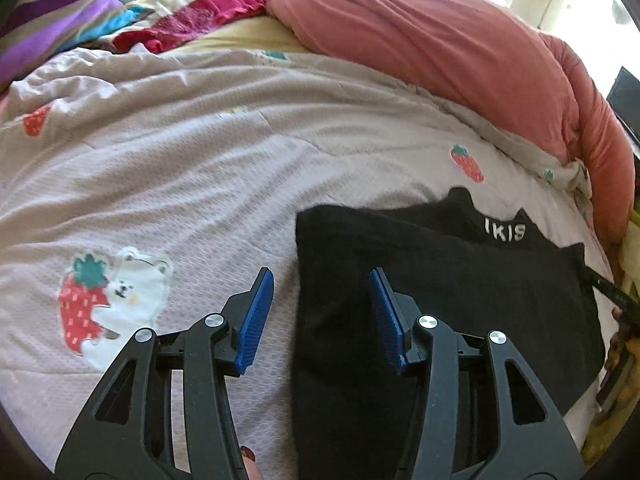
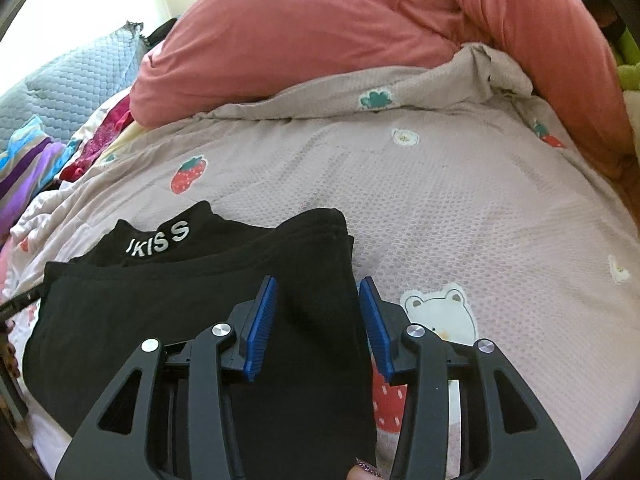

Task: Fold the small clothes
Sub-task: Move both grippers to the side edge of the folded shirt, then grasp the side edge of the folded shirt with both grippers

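Spread across a bed, a pale lilac waffle-textured quilt with strawberry and white-bear patches (image 1: 208, 152) filled both views, with a bulky salmon-pink duvet (image 1: 440, 52) heaped at twelve to two o'clock and a striped purple blanket (image 1: 44, 12) at ten o'clock in the left wrist view. On the quilt lay the small black knit garment with white lettering at its collar (image 2: 168, 300), already doubled over, at four o'clock in the left view and at eight o'clock in the right. It looked light, soft and limp, likely to sag and slide out of its layers, so I would have pinched it at the folded side edges near the corners, taking all layers at once. The left gripper (image 1: 322, 314) stood partly open astride the garment's left edge, its blue ribbed pads clear of the cloth; the right gripper (image 2: 318, 320) was likewise partly open over the right edge, holding nothing. The garment's lower hem was hidden under the tongs, its sleeves were tucked out of sight, the lettering was cut short, and a dark strap-like thing (image 1: 608, 288) at the edge could not be made out
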Tool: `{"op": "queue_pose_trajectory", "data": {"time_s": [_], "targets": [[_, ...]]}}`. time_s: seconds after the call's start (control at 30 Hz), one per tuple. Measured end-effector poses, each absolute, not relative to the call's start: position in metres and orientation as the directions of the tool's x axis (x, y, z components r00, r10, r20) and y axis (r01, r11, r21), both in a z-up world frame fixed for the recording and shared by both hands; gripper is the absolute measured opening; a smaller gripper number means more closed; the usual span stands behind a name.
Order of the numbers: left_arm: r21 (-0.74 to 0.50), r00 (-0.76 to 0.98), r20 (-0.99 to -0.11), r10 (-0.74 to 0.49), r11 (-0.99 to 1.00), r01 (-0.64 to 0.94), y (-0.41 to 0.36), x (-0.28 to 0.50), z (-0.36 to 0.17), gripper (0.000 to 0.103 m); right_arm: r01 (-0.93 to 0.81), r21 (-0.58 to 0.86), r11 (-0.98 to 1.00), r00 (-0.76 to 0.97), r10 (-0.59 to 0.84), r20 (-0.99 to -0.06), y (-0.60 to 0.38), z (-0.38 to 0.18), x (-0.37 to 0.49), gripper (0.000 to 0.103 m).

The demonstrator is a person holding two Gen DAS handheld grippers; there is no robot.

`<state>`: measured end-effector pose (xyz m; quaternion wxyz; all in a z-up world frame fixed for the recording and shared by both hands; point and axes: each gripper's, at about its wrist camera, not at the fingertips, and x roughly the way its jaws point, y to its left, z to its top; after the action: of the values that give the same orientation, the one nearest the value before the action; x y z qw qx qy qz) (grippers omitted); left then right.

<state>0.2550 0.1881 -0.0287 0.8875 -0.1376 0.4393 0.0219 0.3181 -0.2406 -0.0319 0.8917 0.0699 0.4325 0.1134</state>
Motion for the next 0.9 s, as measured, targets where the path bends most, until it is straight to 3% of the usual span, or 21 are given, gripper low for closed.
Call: {"op": "queue_pose_trajectory", "data": {"time_s": [0.17, 0.23, 0.33, 0.5, 0.7, 0.9], "targets": [[-0.227, 0.602, -0.793, -0.094, 0.962, -0.148, 0.186, 0.259, -0.037, 0.04, -0.138, 0.294, 0.946, 0.571, 0.319, -0.756, -0.244, -0.043, 0.326, 0.042], [-0.233, 0.607, -0.788, -0.103, 0.963, -0.139, 0.185, 0.26, -0.035, 0.019, -0.137, 0.322, 0.937, 0.569, 0.341, -0.749, -0.248, -0.047, 0.326, 0.037], [-0.215, 0.614, -0.784, -0.085, 0.966, -0.141, 0.181, 0.259, -0.032, 0.006, -0.146, 0.33, 0.932, 0.577, 0.352, -0.737, -0.251, -0.047, 0.322, 0.027], [-0.186, 0.658, -0.751, -0.047, 0.972, -0.144, 0.178, 0.254, -0.019, 0.004, -0.166, 0.316, 0.934, 0.623, 0.348, -0.701, -0.255, -0.035, 0.309, 0.009], [-0.131, 0.725, -0.689, -0.019, 0.986, -0.099, 0.168, 0.253, 0.012, 0.004, -0.183, 0.31, 0.933, 0.676, 0.348, -0.649, -0.26, -0.018, 0.301, 0.008], [-0.109, 0.701, -0.713, 0.006, 0.987, -0.12, 0.167, 0.266, -0.004, 0.004, -0.155, 0.313, 0.937, 0.678, 0.331, -0.656, -0.263, -0.021, 0.308, 0.008]]}}
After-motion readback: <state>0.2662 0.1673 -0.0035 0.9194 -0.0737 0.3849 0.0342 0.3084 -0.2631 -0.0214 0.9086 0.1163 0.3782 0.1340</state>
